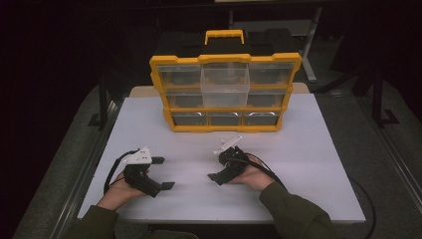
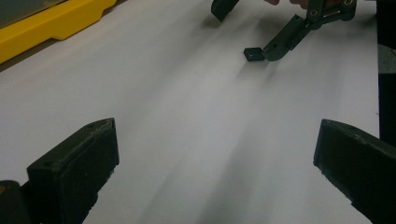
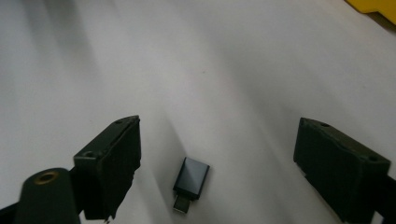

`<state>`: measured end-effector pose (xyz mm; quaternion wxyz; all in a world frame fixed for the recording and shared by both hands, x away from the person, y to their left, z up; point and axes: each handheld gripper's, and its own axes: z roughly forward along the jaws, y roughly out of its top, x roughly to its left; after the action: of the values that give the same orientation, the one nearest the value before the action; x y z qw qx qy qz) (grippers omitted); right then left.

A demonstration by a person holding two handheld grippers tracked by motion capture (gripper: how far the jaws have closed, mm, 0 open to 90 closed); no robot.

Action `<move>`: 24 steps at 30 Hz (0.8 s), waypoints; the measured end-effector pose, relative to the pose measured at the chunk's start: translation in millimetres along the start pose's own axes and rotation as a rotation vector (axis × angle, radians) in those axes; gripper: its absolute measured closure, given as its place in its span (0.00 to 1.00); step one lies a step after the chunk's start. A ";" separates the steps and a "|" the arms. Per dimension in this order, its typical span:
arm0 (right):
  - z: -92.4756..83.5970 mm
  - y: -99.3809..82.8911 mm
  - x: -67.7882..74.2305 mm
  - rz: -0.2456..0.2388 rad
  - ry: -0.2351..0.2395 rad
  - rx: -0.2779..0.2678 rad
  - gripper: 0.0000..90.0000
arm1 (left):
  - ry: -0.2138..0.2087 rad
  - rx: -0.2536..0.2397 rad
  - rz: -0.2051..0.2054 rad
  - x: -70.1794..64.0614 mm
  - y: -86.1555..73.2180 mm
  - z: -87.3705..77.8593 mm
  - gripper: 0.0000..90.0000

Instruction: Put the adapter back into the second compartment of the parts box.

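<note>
The small black adapter [image 3: 191,179] was seen flat on the white table [image 3: 233,70], untouched, between the wide-spread jaws of the right gripper [image 3: 219,163], nearer the 9 o'clock jaw. The left gripper [image 2: 215,163] was held wide, with nothing gripped.

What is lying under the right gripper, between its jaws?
A small black adapter with a short metal plug lies flat on the white table between the open jaws of the right gripper, touching neither. Its underside is hidden.
</note>
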<state>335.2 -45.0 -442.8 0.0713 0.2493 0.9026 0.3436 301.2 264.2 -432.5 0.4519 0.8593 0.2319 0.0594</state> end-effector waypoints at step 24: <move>-1.2 -1.0 2.9 -0.031 0.048 0.038 0.53 | 0.000 -0.003 0.001 -0.1 -0.2 -0.4 0.00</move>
<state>331.9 -44.8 -442.5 0.0502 0.2285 0.9142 0.3309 300.9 264.5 -432.4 0.4532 0.8588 0.2315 0.0597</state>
